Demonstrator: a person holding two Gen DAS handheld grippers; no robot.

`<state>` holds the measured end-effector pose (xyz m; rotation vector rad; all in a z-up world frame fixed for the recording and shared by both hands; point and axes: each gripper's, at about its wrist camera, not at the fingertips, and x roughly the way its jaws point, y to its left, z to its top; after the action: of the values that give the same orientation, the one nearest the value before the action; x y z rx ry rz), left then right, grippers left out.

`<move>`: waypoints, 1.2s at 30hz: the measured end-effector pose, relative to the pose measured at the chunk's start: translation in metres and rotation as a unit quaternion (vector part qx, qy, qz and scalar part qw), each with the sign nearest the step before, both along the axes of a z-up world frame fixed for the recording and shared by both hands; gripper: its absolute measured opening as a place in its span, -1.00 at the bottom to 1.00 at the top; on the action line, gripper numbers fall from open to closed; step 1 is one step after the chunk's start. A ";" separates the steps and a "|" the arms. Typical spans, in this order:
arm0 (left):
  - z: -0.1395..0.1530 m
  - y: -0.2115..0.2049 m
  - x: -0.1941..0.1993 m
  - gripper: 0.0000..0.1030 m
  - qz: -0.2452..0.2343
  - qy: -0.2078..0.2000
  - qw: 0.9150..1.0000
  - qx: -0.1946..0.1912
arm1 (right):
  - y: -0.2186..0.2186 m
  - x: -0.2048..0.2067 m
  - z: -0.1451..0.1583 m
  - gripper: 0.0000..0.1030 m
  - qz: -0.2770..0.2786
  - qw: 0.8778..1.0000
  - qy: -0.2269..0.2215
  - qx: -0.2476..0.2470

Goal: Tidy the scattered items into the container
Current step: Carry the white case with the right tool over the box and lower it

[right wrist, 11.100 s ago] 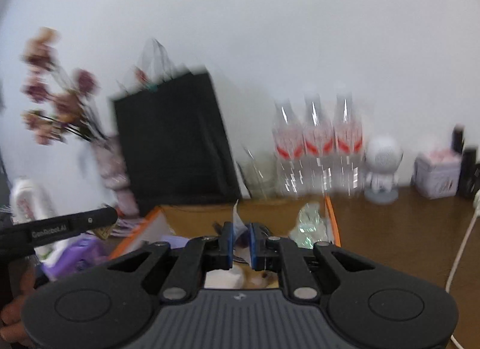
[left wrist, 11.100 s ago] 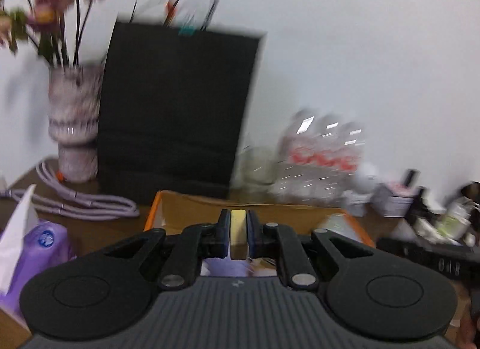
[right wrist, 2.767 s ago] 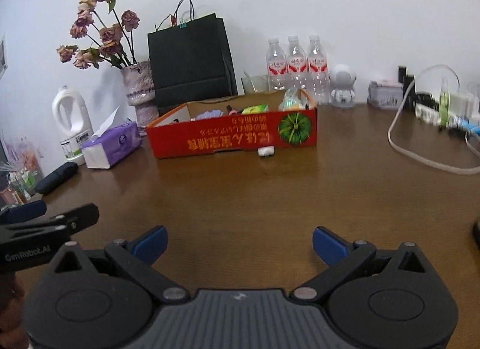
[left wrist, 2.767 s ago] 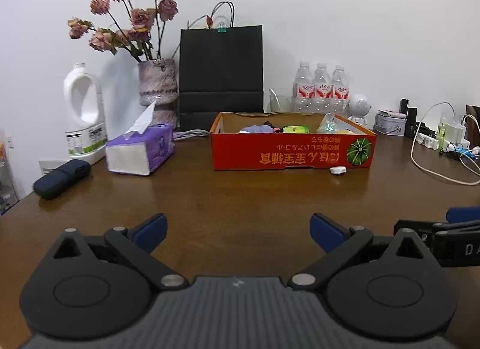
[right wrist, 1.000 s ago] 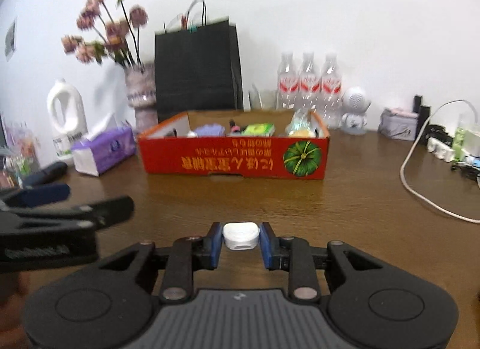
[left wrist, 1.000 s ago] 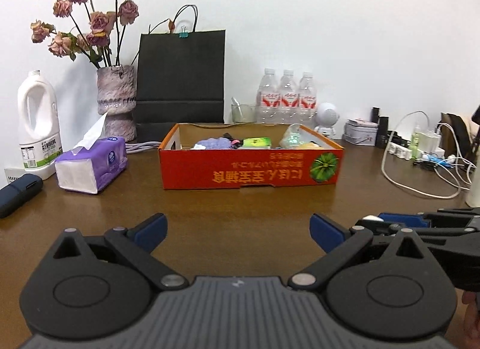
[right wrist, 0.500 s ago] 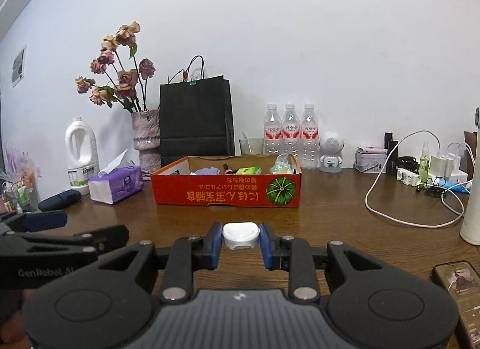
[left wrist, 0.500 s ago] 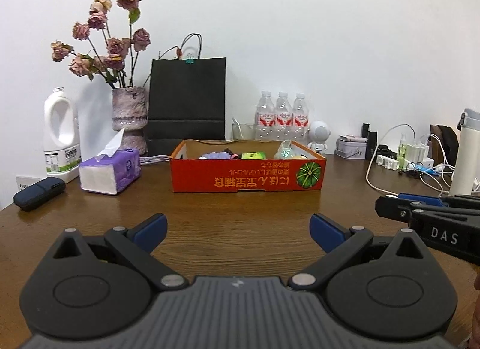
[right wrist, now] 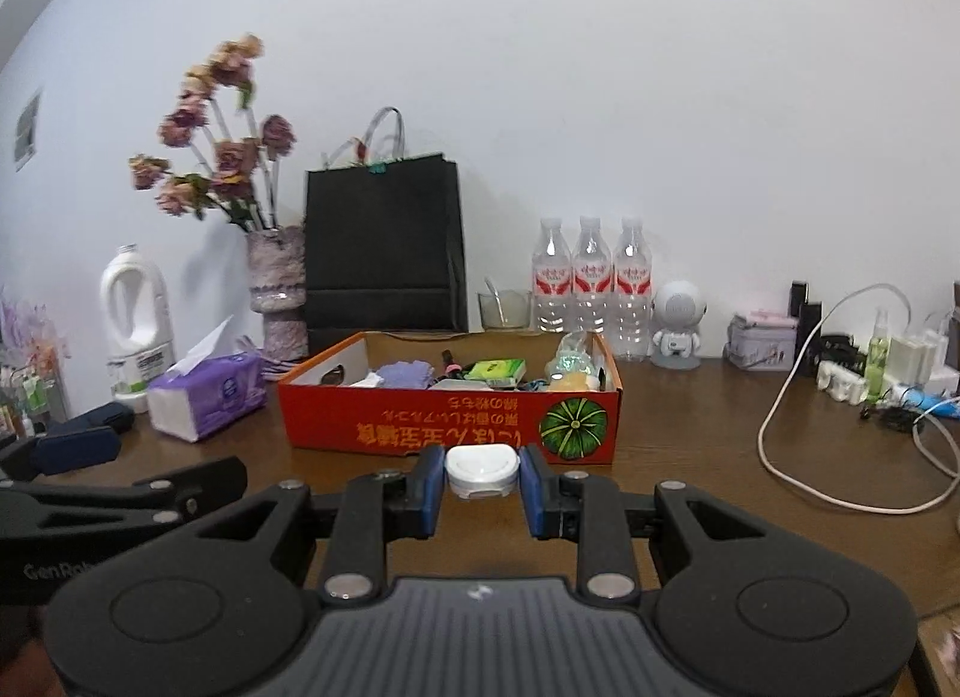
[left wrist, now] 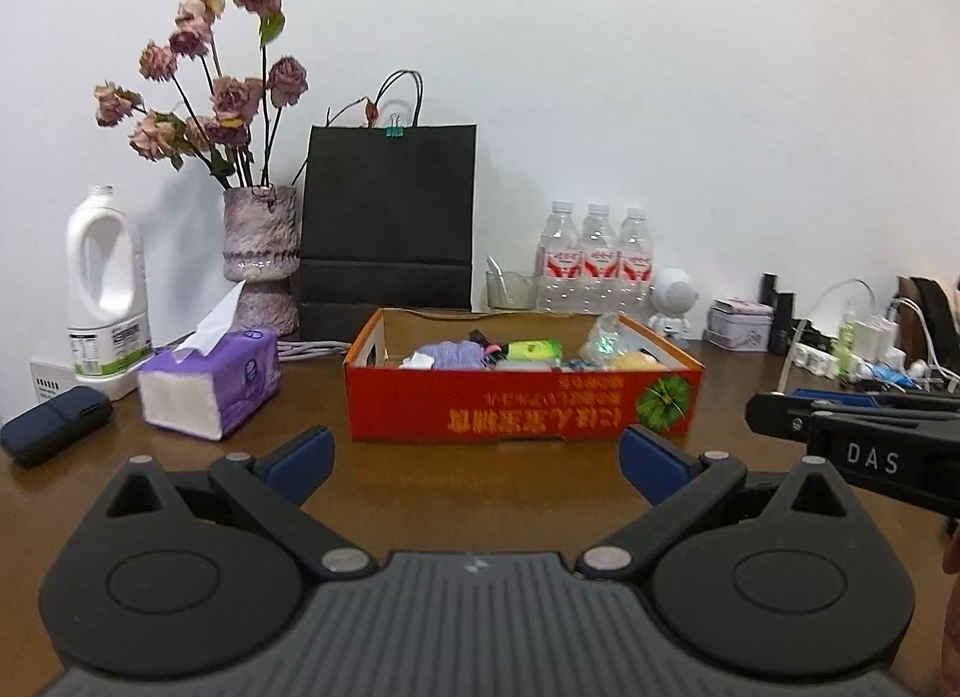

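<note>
One right hand-held gripper (right wrist: 483, 481) clamps a white case (right wrist: 482, 469) before the red box (right wrist: 420, 427).

The right gripper (right wrist: 483, 478) is pointing forward and slightly downward, its two blue-padded fingers (right wrist: 429, 487) drawn in close and pressing on either side of a small white case (right wrist: 482, 469), which is sitting between the pads. The left gripper (left wrist: 474, 460) is pointing the same way, its blue fingertips (left wrist: 297, 460) standing wide apart with nothing between them. Each gripper is showing at the edge of the other's view, side by side and apart.
</note>
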<state>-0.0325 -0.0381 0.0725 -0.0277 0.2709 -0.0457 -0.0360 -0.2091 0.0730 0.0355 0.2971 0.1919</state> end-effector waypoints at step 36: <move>-0.002 0.025 0.394 1.00 0.005 0.377 0.926 -0.004 | 0.033 0.446 -0.028 -0.47 0.052 0.892 0.447 -0.040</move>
<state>0.3613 -0.0131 0.0701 -0.0556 1.0444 -0.0232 0.4103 -0.1759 0.0446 0.0239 1.2336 0.2629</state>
